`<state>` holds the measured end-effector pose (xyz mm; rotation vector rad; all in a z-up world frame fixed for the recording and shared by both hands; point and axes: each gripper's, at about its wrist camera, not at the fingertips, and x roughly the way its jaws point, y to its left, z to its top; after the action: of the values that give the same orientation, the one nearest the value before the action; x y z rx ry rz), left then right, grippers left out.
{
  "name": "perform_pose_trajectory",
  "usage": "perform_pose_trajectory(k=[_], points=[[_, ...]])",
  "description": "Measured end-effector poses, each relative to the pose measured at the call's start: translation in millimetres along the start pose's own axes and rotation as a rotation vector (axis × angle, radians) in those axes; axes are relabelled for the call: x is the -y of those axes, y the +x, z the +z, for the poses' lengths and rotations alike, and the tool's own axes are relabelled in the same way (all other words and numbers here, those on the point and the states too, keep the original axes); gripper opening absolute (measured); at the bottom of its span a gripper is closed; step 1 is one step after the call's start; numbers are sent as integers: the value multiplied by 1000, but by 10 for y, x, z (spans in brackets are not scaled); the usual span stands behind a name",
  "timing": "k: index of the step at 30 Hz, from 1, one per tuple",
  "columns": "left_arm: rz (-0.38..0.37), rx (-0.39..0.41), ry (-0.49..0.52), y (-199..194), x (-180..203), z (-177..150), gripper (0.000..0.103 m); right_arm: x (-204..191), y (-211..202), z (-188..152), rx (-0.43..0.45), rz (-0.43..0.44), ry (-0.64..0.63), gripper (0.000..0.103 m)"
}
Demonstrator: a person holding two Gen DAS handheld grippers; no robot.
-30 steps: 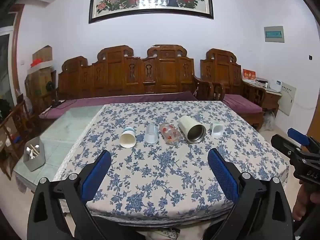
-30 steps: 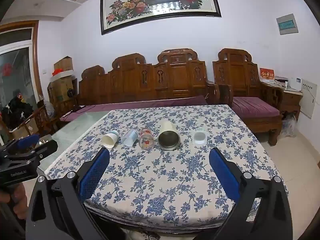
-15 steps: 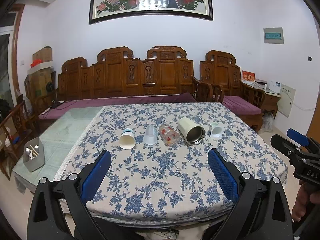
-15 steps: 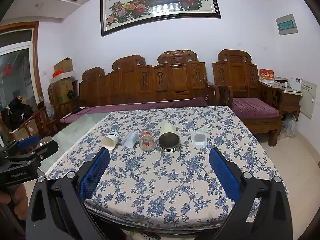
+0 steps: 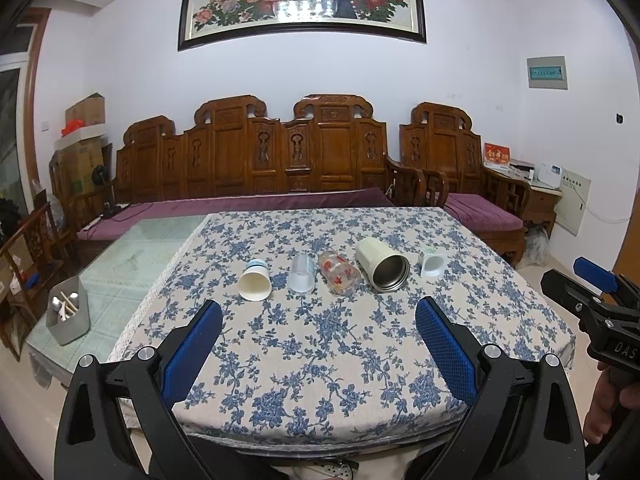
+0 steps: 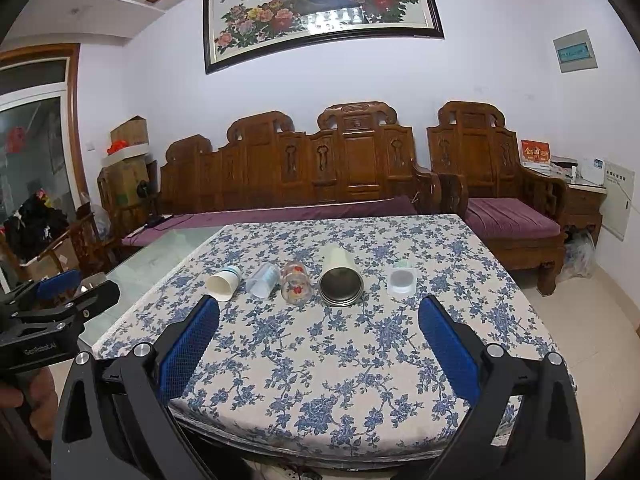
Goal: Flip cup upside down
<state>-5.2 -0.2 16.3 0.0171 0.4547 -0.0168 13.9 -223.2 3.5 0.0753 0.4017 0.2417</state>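
Several cups lie on their sides in a row on the floral tablecloth point(image 5: 320, 344): a white paper cup point(image 5: 255, 281), a clear plastic cup point(image 5: 302, 279), a glass with red flowers point(image 5: 340, 278), a cream steel-lined tumbler point(image 5: 383, 265) and a small white cup point(image 5: 430, 266). The same row shows in the right wrist view, from the paper cup point(image 6: 222, 283) to the tumbler point(image 6: 341, 282) and the small cup point(image 6: 400, 280). My left gripper point(image 5: 318, 342) is open and empty, short of the row. My right gripper point(image 6: 319, 340) is open and empty, also short of it.
A glass-topped table point(image 5: 132, 256) adjoins on the left with a grey utensil holder point(image 5: 68, 316) at its near corner. Carved wooden sofas point(image 5: 288, 168) stand behind the table. A side cabinet point(image 5: 536, 196) stands at the far right.
Both views have tilted up slightly and the cups sit a little lower and nearer in frame. Both grippers stay open and the cups have not moved.
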Motion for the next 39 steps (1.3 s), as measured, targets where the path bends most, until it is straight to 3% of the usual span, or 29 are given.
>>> perform_pose_trajectory(k=[39], points=[[5, 8, -2, -35, -24, 77, 93, -61, -36, 37, 8, 11, 0, 100]])
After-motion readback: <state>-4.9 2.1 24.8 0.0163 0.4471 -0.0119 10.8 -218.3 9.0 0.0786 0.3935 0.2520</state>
